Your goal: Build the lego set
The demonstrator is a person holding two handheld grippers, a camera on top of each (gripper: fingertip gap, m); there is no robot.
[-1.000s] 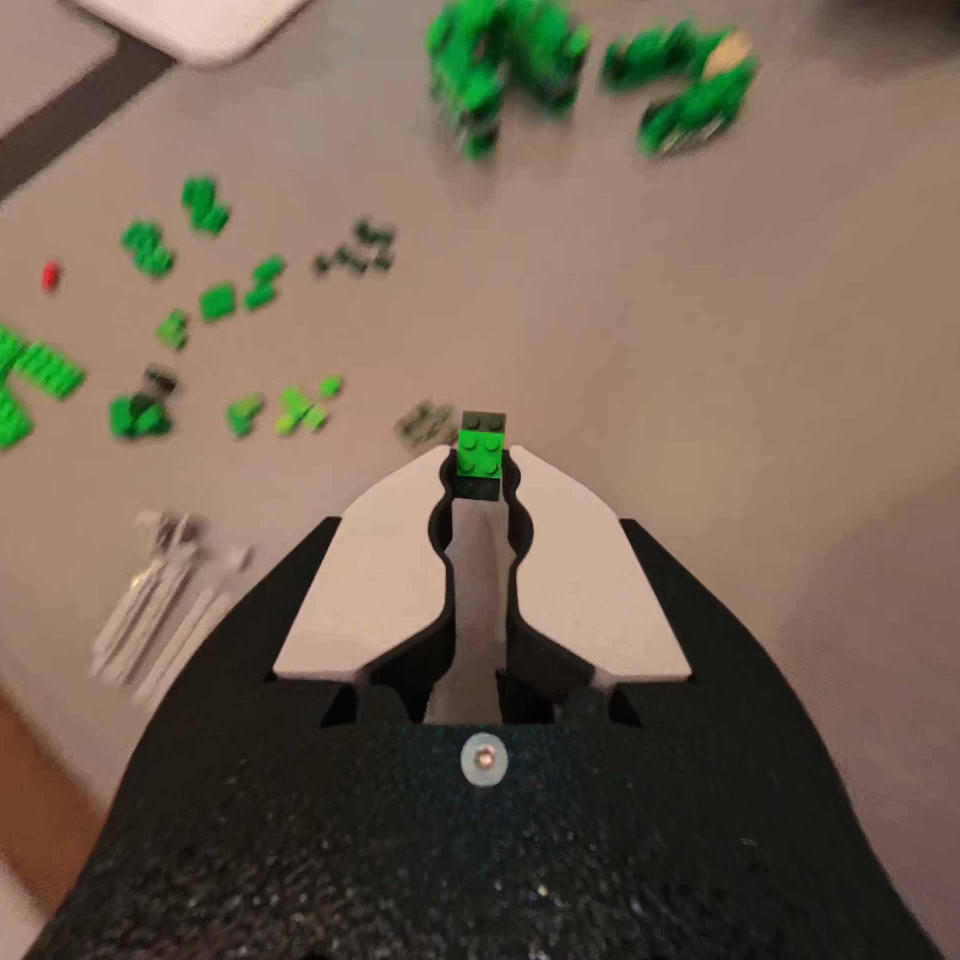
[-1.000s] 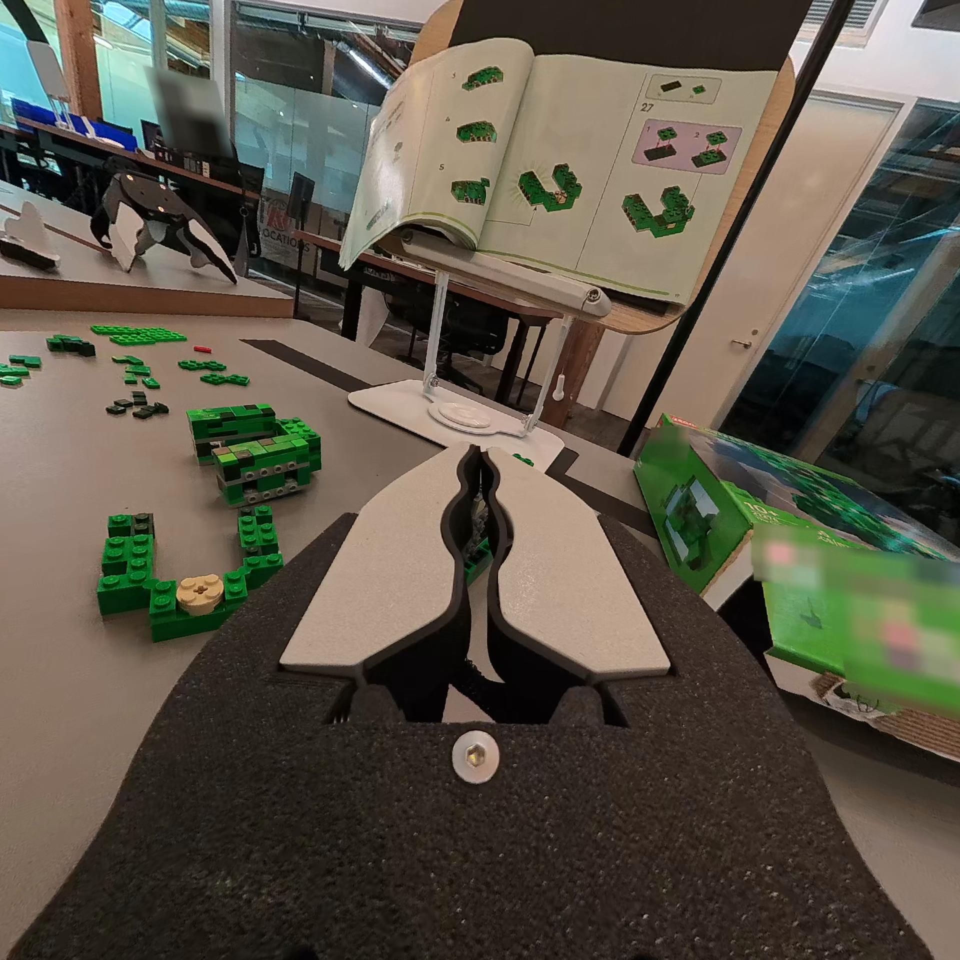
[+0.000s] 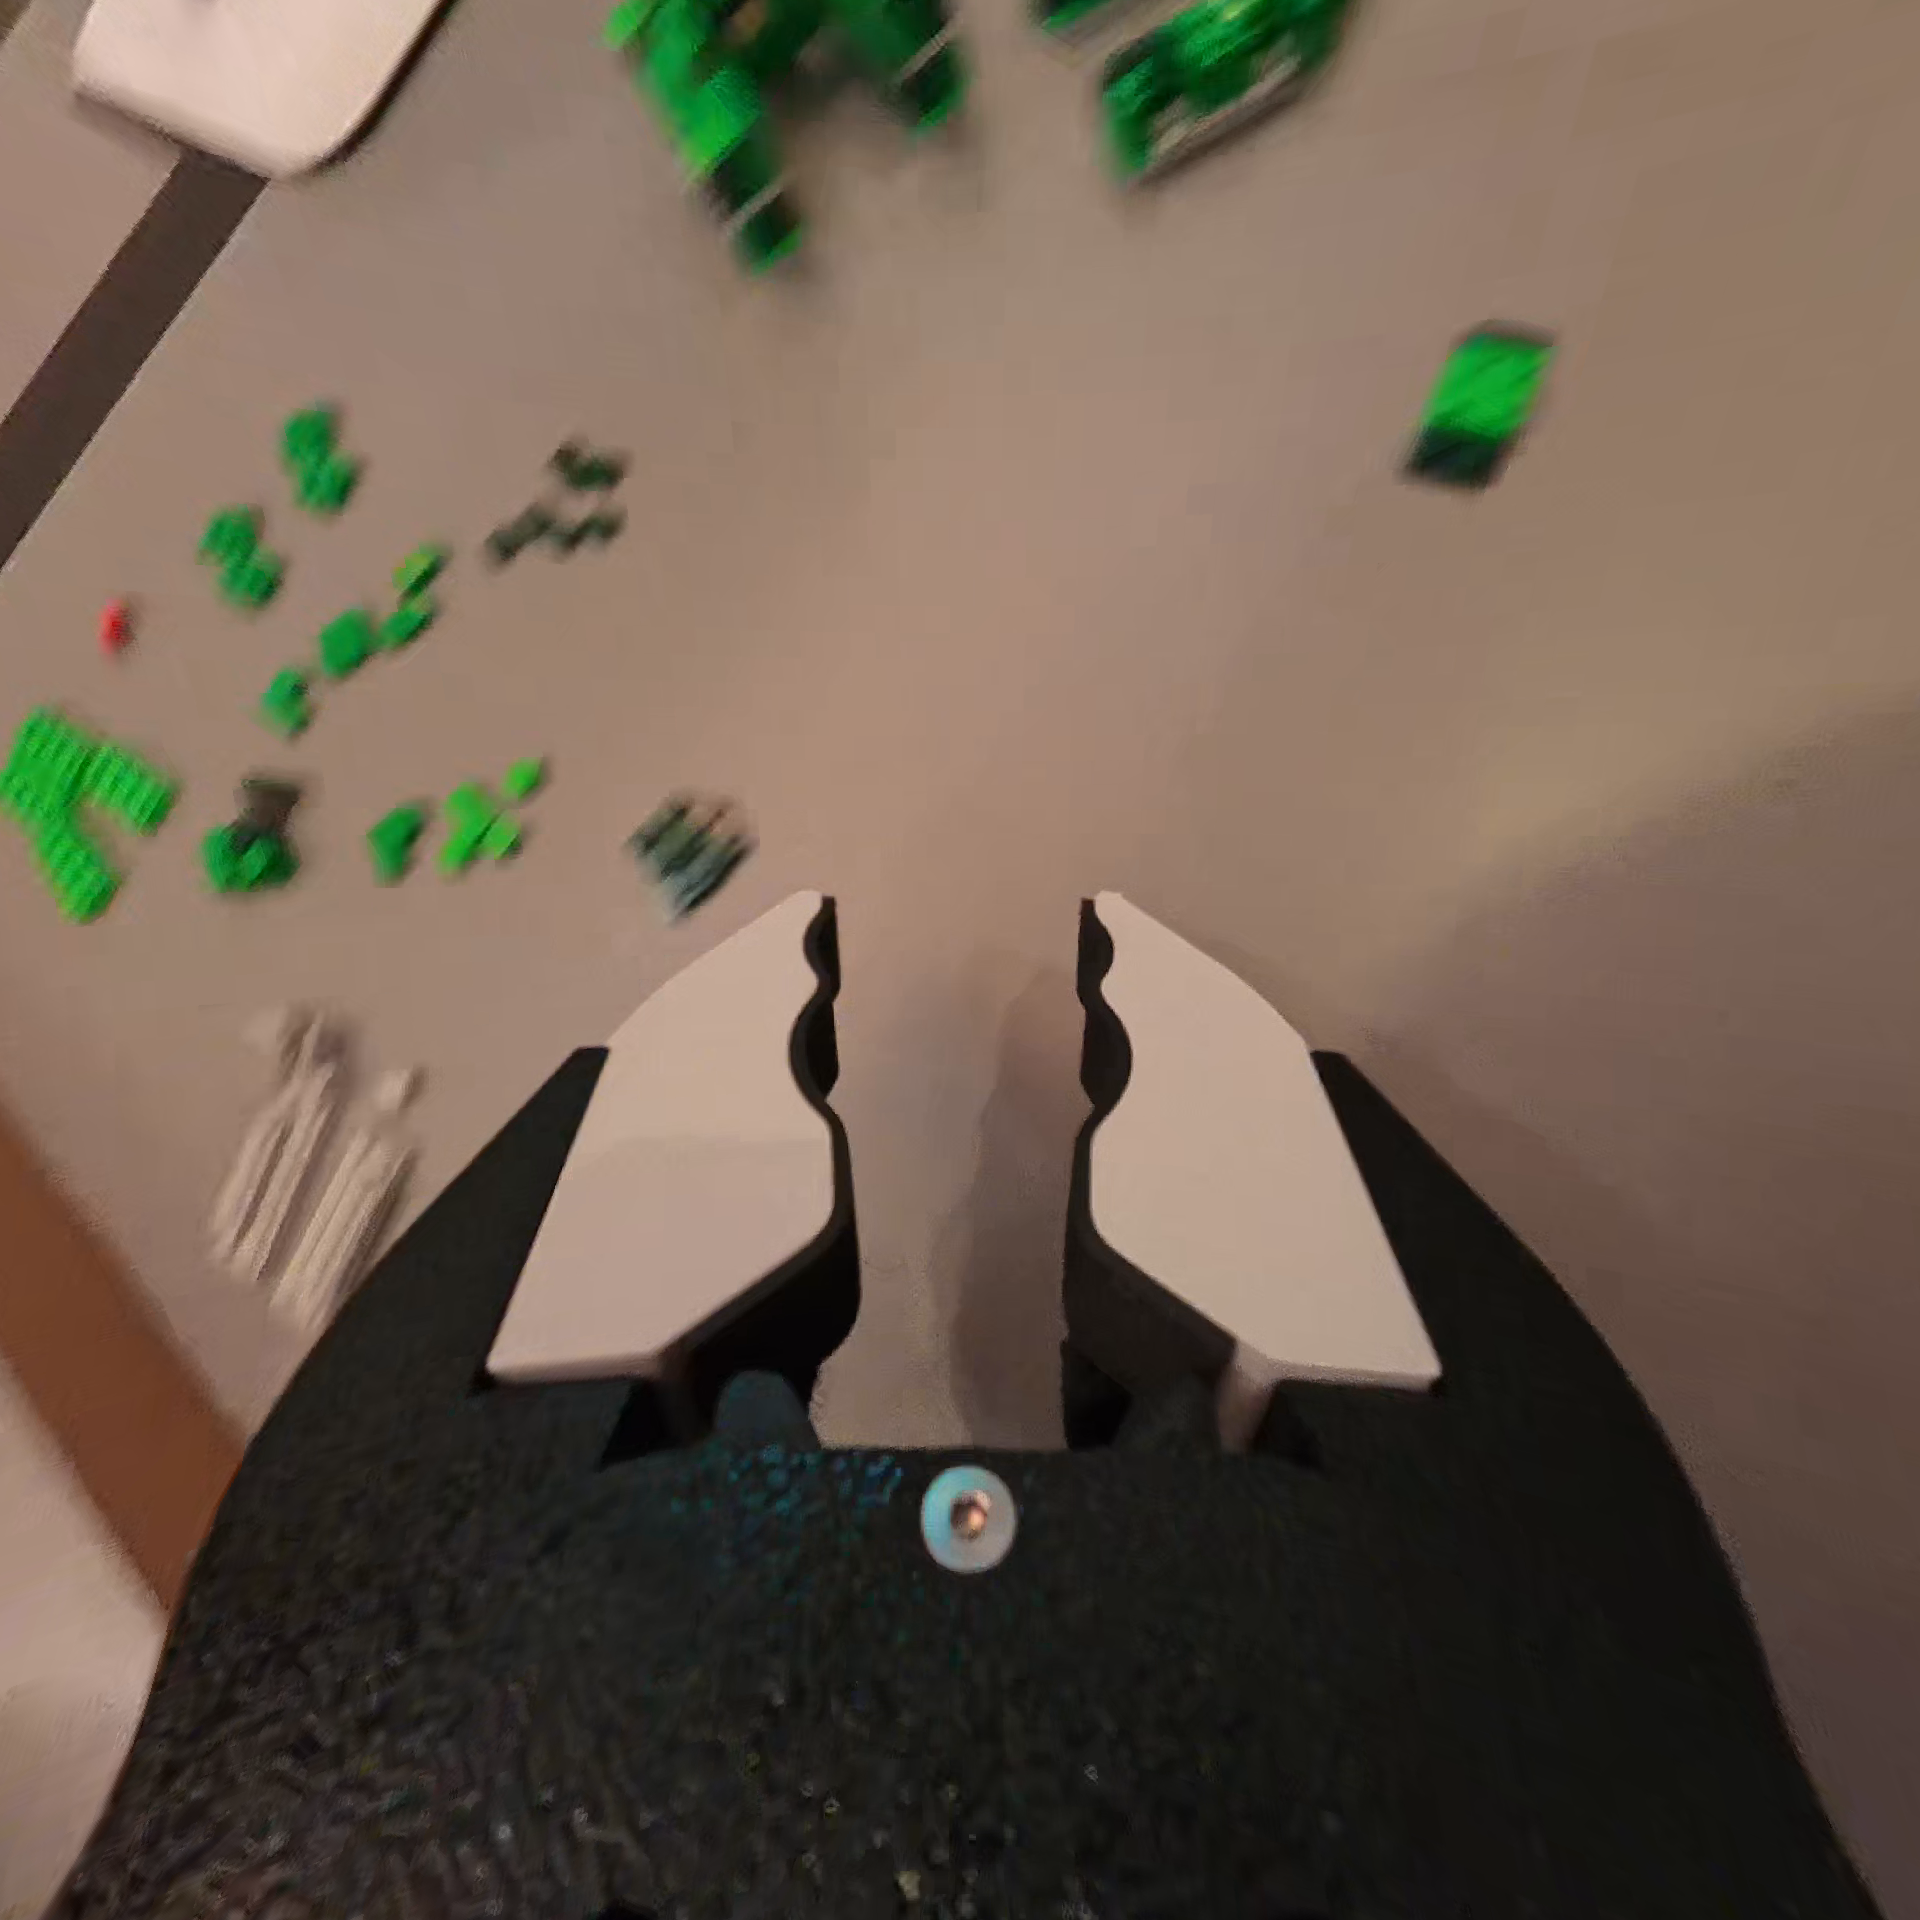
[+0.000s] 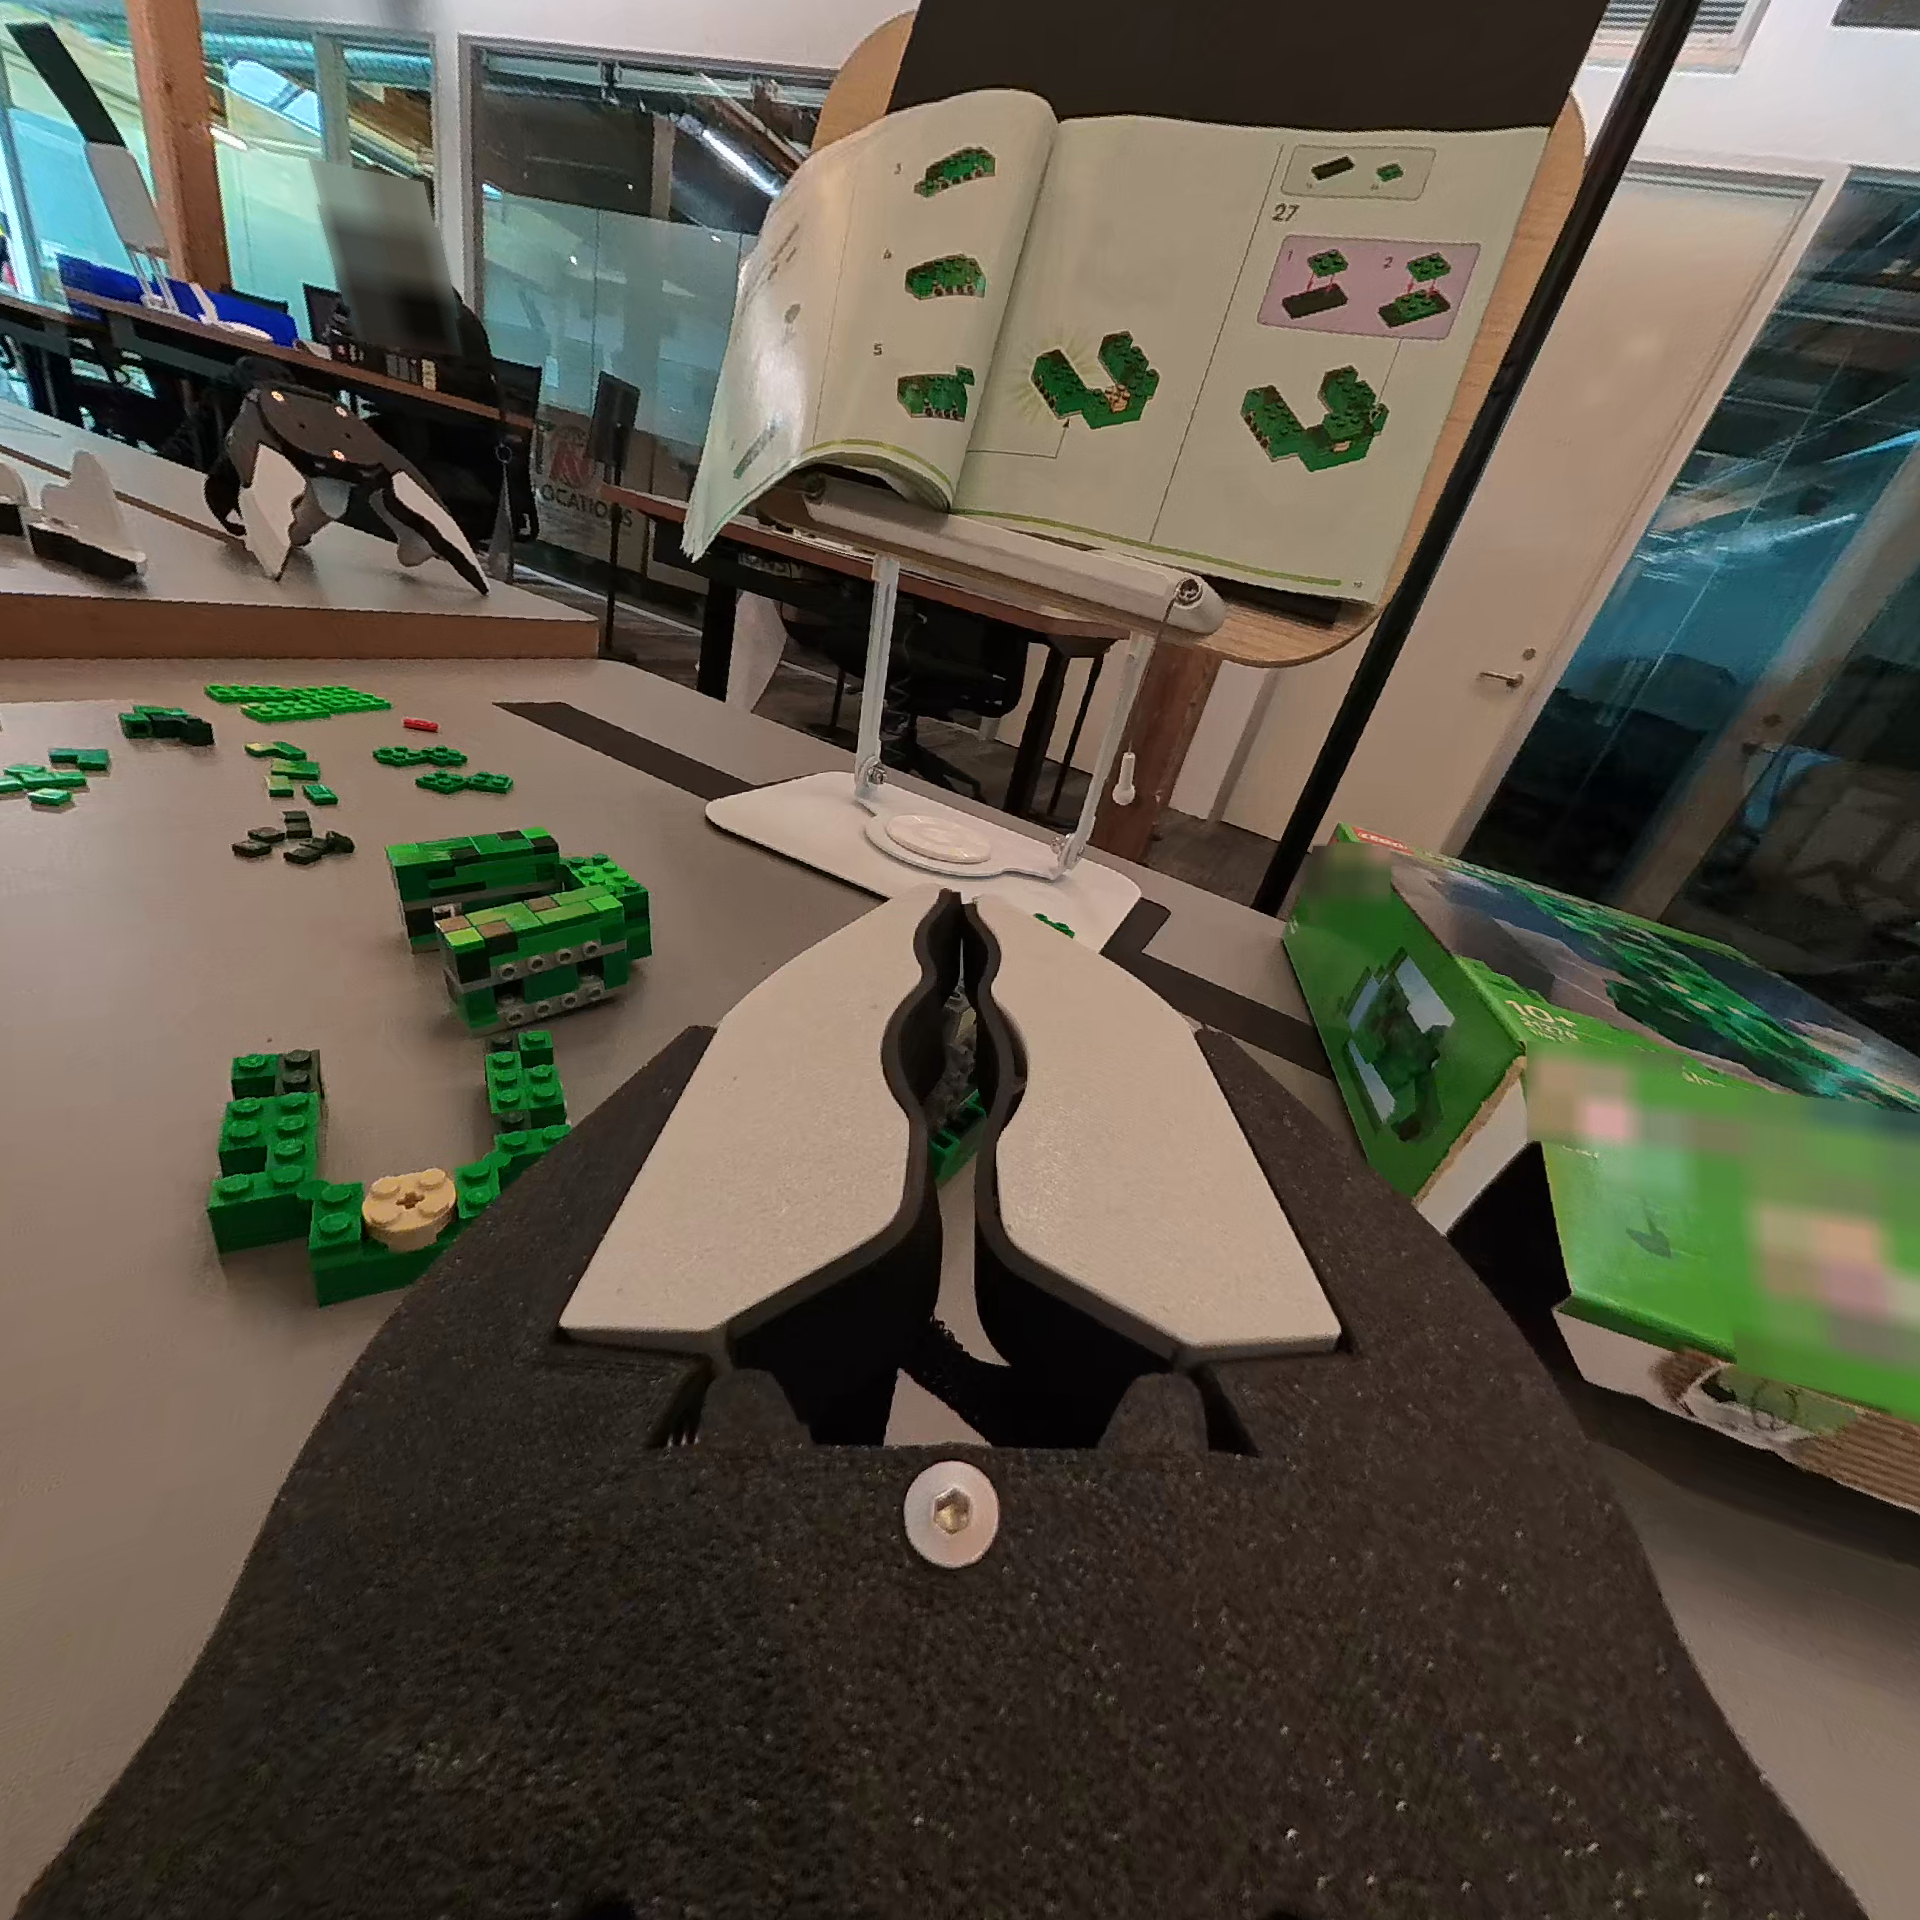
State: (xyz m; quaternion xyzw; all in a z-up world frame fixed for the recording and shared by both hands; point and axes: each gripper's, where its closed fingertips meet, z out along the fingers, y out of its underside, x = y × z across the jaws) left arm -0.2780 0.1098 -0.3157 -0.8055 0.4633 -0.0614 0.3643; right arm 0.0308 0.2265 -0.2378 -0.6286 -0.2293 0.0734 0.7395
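Note:
My left gripper (image 3: 956, 914) is open and empty above the grey table (image 3: 1039, 623). A small stack of green bricks (image 3: 1481, 405) lies on the table ahead and to the right of it. My right gripper (image 4: 961, 909) is shut, hovering low over the table. A bit of green and grey brick (image 4: 954, 1132) shows through the gap between its fingers; I cannot tell whether it is held. A U-shaped green assembly with a tan round piece (image 4: 343, 1184) lies to its left, and a blocky green assembly (image 4: 520, 925) lies behind that.
Loose green pieces (image 3: 343, 644) and some grey parts (image 3: 312, 1174) lie at the left, near the table edge. An open instruction booklet (image 4: 1143, 312) rests on a white stand (image 4: 935, 831). A green box (image 4: 1455, 1039) stands at the right. A spare gripper (image 4: 332, 468) lies on another table. Some 35 cm of space lies between my two pairs of fingers. The blocky green assembly (image 4: 520, 925) is closer to my right gripper, around 15 cm from its tips; the left tips are 25 cm off.
My left gripper has opened and let go of the small green brick stack, which now lies on the table to the right. The right gripper has not moved.

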